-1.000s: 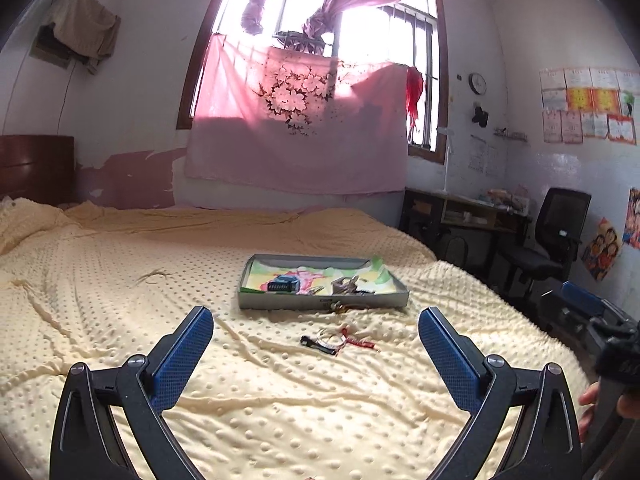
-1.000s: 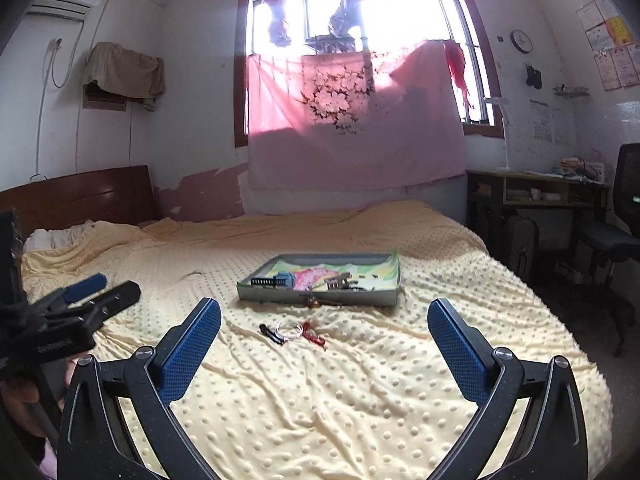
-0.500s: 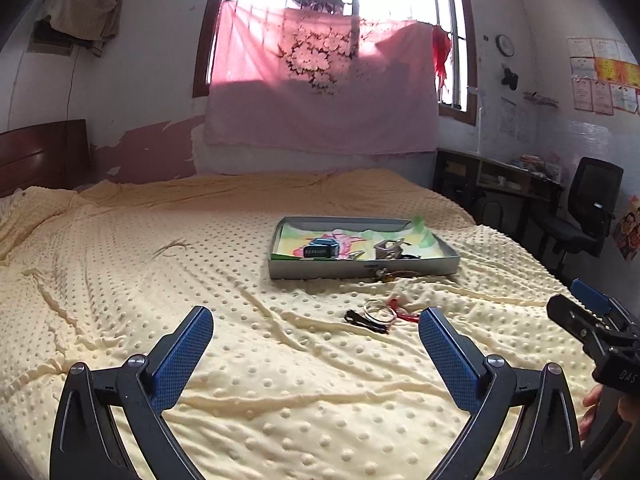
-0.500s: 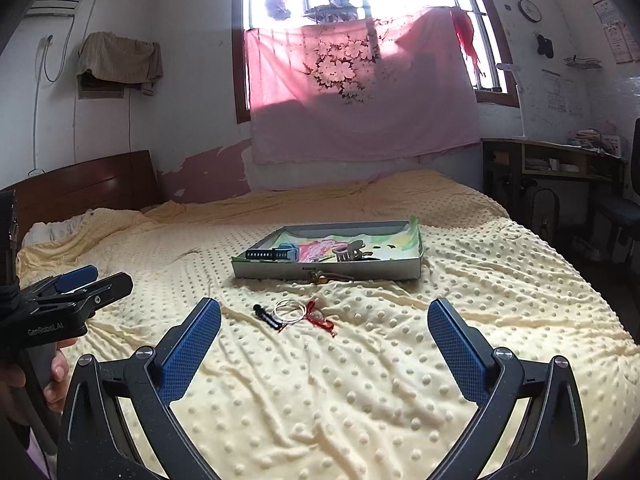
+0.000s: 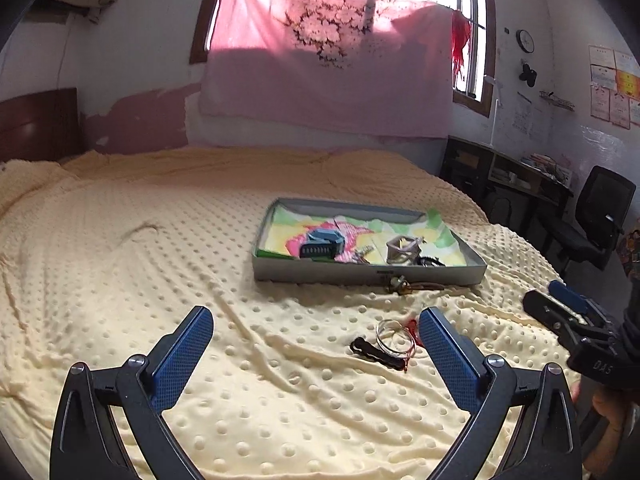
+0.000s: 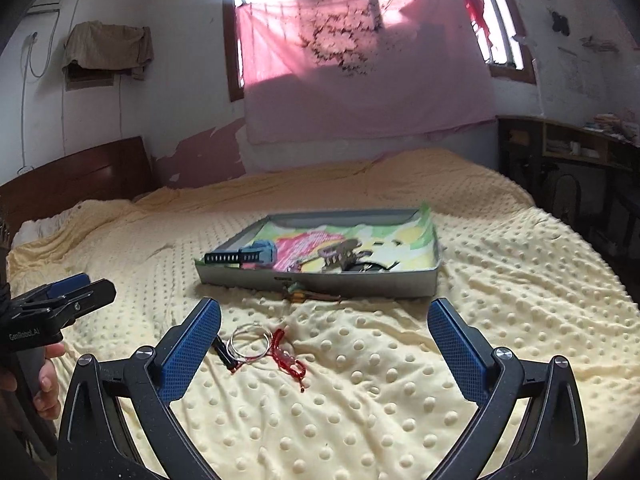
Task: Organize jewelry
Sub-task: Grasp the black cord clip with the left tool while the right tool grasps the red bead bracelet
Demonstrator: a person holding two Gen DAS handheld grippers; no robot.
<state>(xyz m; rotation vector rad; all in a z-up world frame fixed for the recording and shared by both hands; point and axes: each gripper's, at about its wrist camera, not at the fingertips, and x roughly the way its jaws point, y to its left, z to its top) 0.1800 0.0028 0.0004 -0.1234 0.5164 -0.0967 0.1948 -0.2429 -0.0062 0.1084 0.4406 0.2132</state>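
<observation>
Both grippers (image 5: 316, 346) (image 6: 324, 338) gape empty; the black clip (image 5: 374, 352) lies slanting toward the tray (image 5: 360, 274).

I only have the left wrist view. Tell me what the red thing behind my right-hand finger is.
Observer: The right wrist view shows it whole: a red cord bracelet lying on the blanket, one end overlapping the wire ring.
Operator: Report whether the right gripper is carrying anything.
Observer: No. The right gripper is wide open, with only blanket between its fingers.
Operator: Describe what holds my gripper.
Observer: A bare hand is wrapped around the handle below the left gripper, at the left edge of the right wrist view.
</observation>
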